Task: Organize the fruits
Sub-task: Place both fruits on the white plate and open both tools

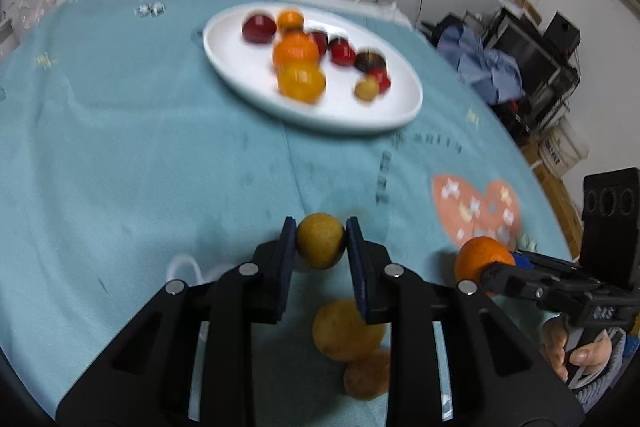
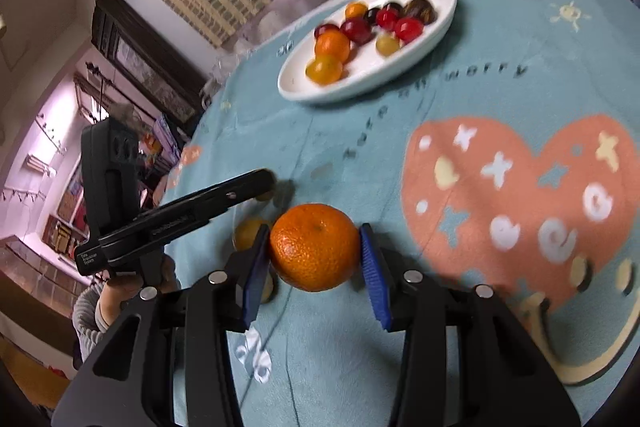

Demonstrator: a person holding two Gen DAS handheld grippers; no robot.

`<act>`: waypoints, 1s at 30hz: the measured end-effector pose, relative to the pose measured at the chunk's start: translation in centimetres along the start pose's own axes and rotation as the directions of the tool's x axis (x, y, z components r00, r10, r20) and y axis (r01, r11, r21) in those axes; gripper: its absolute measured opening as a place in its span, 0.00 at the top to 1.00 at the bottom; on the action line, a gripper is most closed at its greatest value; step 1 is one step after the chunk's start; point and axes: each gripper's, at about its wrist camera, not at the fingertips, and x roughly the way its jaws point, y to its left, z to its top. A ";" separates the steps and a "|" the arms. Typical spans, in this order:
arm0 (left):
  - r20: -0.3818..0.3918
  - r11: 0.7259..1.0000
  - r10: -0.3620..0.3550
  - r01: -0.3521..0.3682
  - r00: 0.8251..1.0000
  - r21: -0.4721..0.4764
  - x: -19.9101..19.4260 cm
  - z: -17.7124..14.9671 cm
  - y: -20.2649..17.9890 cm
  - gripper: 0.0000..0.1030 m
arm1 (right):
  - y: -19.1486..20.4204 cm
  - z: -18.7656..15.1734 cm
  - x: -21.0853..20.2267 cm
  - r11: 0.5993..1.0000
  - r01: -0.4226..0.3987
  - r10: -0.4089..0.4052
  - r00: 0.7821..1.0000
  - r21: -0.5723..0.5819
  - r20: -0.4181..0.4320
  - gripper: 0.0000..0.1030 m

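Clamping: left gripper (image 1: 321,242) on yellow fruit (image 1: 320,241) | right gripper (image 2: 314,249) on orange (image 2: 315,247), stem dimple seemingly up

Orange mandarin (image 2: 315,246) lifted, small yellow-brown fruit (image 1: 320,241) lifted, mixed fruits on white plate (image 1: 240,75)

Printed on the teal tablecloth (image 2: 360,163), blurred dark lettering, only "worry" legible; tiny white label on the left gripper (image 2: 264,183), unreadable.
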 end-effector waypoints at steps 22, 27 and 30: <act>0.137 0.984 0.179 -0.179 0.974 -0.011 6.5 10.3 1.5 0.70 | 2.0 10.7 8.9 0.941 0.272 -0.259 0.962 -0.203 0.090 0.56; 0.181 0.976 0.215 -0.219 0.960 0.001 7.2 10.3 1.7 0.33 | 1.5 10.2 8.2 0.929 0.305 -0.275 0.948 -0.211 0.160 0.34; 0.229 0.969 0.238 -0.248 0.944 0.018 6.5 10.0 1.2 0.32 | 1.2 10.2 7.2 0.936 0.294 -0.260 0.948 -0.192 0.184 0.34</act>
